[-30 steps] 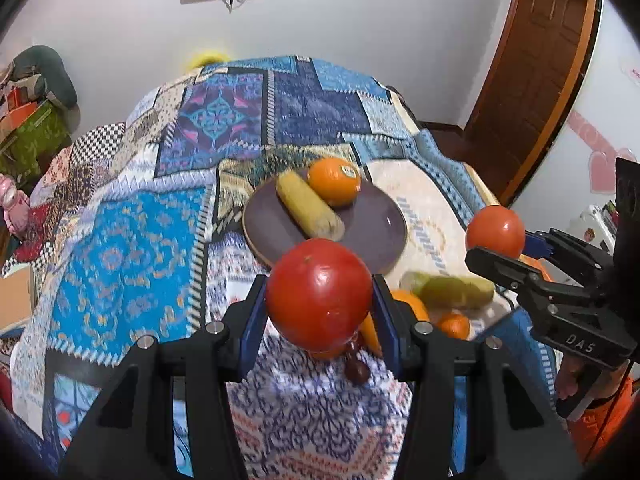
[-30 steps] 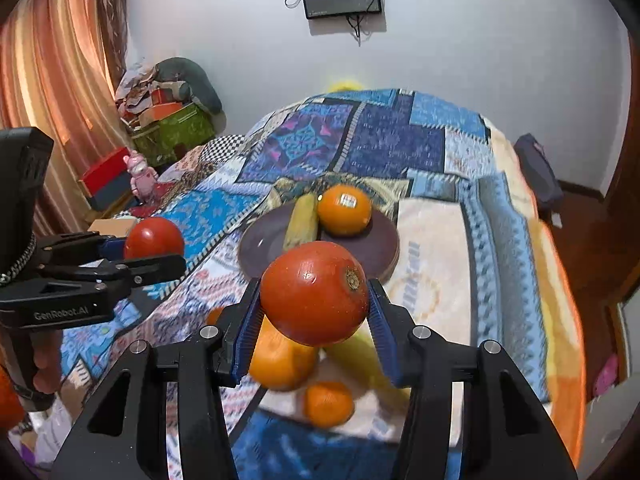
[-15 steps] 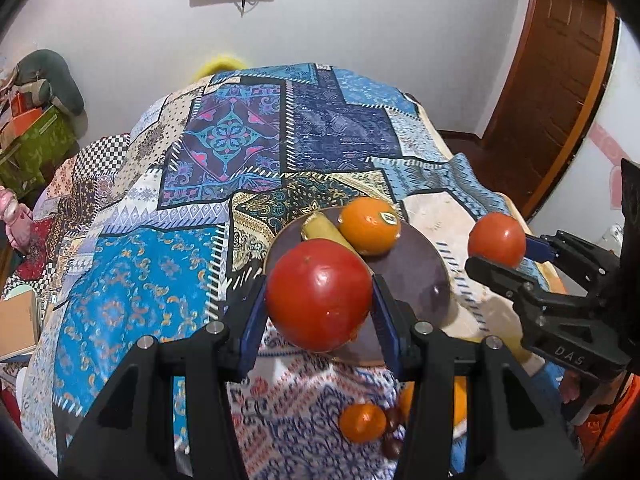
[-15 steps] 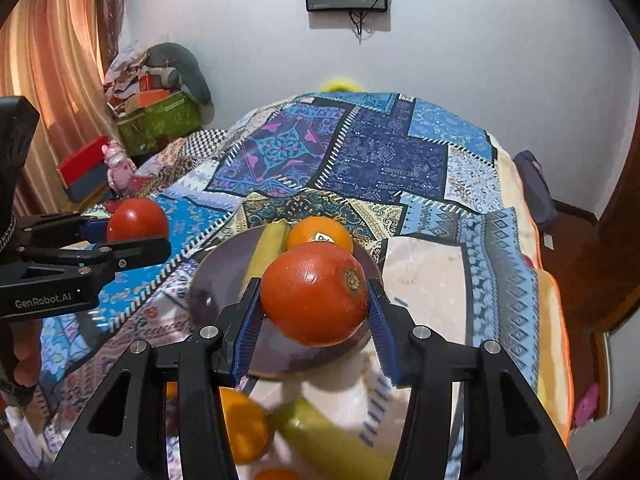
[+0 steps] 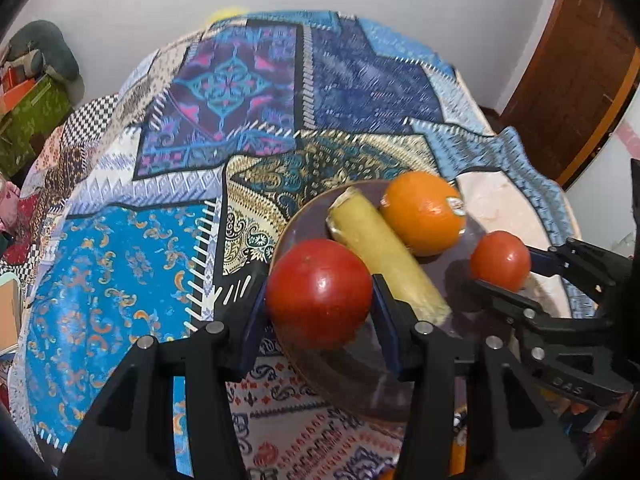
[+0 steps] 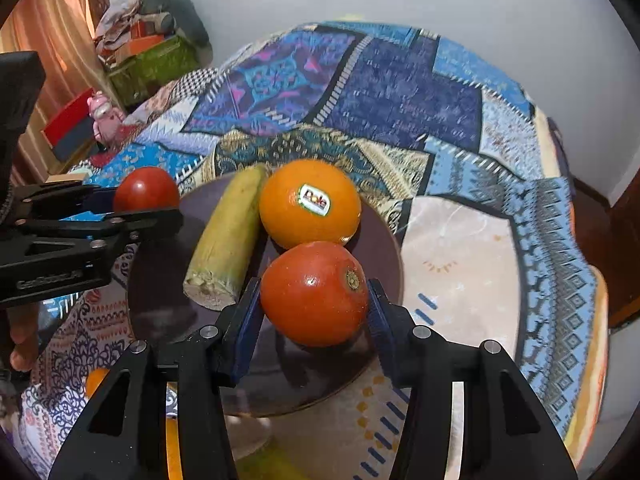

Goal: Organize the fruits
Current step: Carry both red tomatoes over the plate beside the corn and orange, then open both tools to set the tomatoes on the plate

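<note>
A dark round plate (image 5: 448,280) (image 6: 380,248) lies on a patchwork bedspread and holds a banana piece (image 5: 384,256) (image 6: 228,240) and an orange (image 5: 422,212) (image 6: 310,204) with a sticker. My left gripper (image 5: 320,304) is shut on a red tomato (image 5: 318,292) over the plate's left edge; it also shows in the right wrist view (image 6: 146,200). My right gripper (image 6: 314,308) is shut on a second red tomato (image 6: 314,292) low over the plate's near right part, seen in the left wrist view (image 5: 500,260).
More oranges (image 6: 96,380) and another banana piece lie on the spread below the plate's near edge. The patchwork bedspread (image 5: 240,92) stretches to the white wall. Clutter and boxes (image 6: 152,56) stand at the left, a wooden door (image 5: 580,60) at the right.
Both grippers have moved forward and down with their tomatoes, from above the loose fruit to over the plate. The plate looms larger.
</note>
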A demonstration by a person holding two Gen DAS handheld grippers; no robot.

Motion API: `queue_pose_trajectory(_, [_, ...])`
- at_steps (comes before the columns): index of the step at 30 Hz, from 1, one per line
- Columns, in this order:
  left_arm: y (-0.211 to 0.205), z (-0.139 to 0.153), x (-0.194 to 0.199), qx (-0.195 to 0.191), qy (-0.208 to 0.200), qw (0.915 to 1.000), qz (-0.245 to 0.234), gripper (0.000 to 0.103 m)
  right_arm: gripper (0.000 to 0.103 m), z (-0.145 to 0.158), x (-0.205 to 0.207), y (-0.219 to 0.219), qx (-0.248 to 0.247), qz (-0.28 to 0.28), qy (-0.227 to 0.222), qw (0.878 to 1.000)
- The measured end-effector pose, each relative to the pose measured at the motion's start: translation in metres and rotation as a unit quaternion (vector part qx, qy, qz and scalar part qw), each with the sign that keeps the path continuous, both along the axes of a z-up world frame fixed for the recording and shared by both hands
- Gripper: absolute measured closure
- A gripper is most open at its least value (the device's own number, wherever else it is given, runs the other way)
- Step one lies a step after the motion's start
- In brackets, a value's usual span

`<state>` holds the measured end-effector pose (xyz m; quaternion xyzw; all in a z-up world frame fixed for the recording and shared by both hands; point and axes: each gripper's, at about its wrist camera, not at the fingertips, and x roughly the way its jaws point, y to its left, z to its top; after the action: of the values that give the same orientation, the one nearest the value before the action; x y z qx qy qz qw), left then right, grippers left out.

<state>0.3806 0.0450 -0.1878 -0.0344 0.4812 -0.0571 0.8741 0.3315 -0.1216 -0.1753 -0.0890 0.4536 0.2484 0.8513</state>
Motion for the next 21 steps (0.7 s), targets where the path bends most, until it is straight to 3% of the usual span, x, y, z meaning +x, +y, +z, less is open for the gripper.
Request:
queue_pose_trajectory(13, [-0.002,-0.008,0.008,-0.003,-0.001,1.0,-0.009,0.053,0.056,-0.008,0.009,0.013,-0.015,0.02,0.031,0.999])
queue_pose_trajectory(18, [-0.005,0.008,-0.002,0.006,-0.02,0.9997,-0.015,0.053,0.043,0.004,0.002,0.009,-0.009,0.013,0.002,1.0])
queue_pose_trajectory(21, [-0.005,0.021,-0.012,0.004,-0.028,0.9994,-0.019,0.053,0.042,0.019,-0.006,0.002,-0.003,0.01,-0.018,1.0])
